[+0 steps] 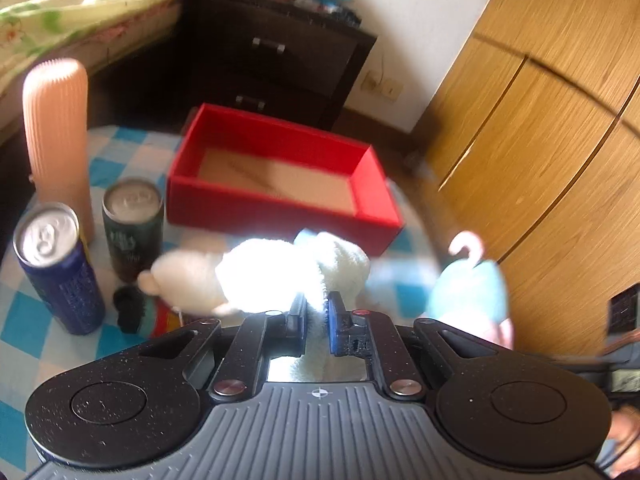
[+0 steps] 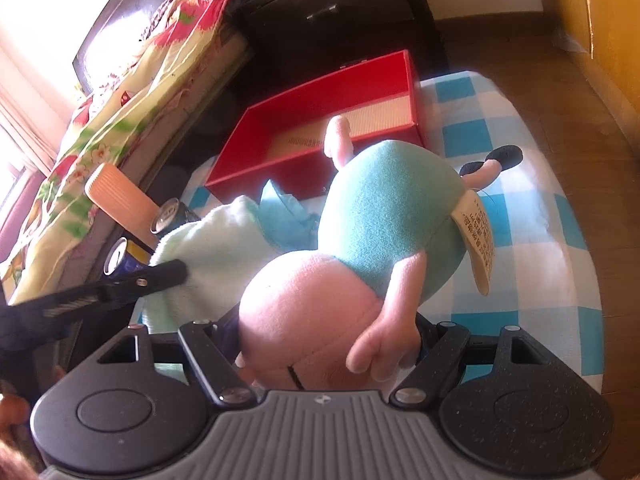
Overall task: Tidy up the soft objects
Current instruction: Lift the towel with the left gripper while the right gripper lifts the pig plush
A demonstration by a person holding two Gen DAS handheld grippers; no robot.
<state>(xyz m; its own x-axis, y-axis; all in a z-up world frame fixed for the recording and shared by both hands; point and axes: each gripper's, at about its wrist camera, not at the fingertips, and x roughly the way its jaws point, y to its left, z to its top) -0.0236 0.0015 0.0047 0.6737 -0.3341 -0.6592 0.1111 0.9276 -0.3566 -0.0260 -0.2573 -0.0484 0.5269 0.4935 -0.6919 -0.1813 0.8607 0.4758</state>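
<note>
The left gripper [image 1: 316, 320] had its fingers nearly closed on the white plush toy [image 1: 280, 272]. The right gripper [image 2: 328, 340] held the pink-and-teal plush toy [image 2: 360, 248], fingers wide. Two cans [image 1: 56, 272] and one red box [image 1: 280, 192] stood on the counter [image 1: 24, 300].

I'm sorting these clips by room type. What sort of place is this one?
Most likely a bedroom in a home: a bed with a floral quilt, a dark bedside drawer chest and wooden wardrobe doors surround a small table with a blue-and-white checked cloth.
</note>
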